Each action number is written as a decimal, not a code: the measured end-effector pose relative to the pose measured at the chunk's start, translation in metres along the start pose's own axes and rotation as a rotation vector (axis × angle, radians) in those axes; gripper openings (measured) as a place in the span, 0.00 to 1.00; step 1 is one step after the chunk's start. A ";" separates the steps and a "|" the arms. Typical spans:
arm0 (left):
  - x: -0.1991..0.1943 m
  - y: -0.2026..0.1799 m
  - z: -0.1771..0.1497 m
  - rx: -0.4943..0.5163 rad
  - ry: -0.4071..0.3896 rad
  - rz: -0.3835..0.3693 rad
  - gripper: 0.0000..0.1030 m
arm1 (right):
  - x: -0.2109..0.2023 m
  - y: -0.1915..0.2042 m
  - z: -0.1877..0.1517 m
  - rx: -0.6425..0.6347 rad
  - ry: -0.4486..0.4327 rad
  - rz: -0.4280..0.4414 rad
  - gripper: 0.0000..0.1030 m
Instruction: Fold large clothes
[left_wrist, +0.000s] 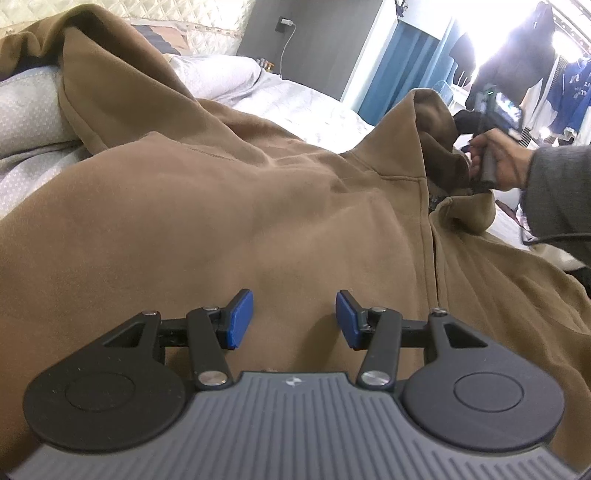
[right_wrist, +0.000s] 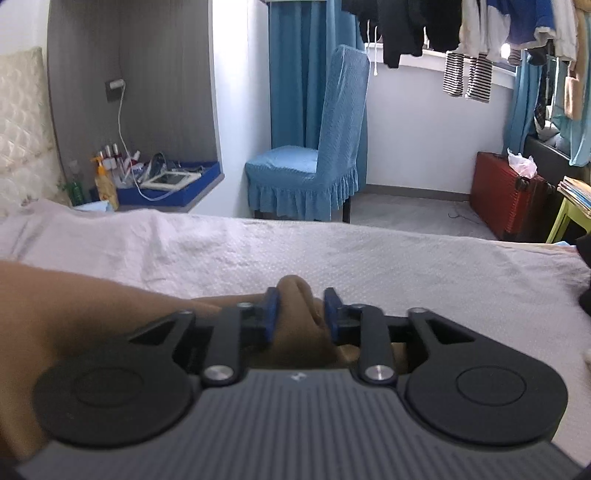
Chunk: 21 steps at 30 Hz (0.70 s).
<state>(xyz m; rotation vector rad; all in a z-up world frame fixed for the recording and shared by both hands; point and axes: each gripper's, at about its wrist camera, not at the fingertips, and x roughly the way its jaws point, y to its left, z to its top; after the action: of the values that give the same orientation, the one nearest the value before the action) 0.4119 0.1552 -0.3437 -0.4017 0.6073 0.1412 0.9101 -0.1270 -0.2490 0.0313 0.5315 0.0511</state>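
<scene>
left gripper (left_wrist: 294, 319): jaws apart | right gripper (right_wrist: 301, 314): clamped on fabric

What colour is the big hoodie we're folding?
The large fleece hoodie is plain tan-brown, clearest in the left wrist view.

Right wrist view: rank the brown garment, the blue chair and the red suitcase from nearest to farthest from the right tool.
1. Brown garment: a fold pinched between the right tool pads.
2. Blue chair: beyond the bed, centre.
3. Red suitcase: across the floor, far right. It looks roughly as far as the chair; too close to call.
</scene>
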 end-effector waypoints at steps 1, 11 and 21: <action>-0.001 0.001 0.000 -0.007 0.004 -0.003 0.54 | -0.009 -0.004 0.003 0.021 0.000 0.017 0.48; -0.030 0.007 0.003 -0.047 0.010 -0.032 0.54 | -0.151 -0.025 -0.010 0.058 -0.075 0.142 0.76; -0.096 -0.005 -0.002 0.000 -0.080 -0.081 0.54 | -0.318 -0.059 -0.083 0.081 -0.058 0.271 0.76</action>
<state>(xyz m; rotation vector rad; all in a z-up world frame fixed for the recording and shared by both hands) 0.3340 0.1484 -0.2884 -0.4181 0.5115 0.0791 0.5961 -0.2027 -0.1624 0.1830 0.4685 0.2924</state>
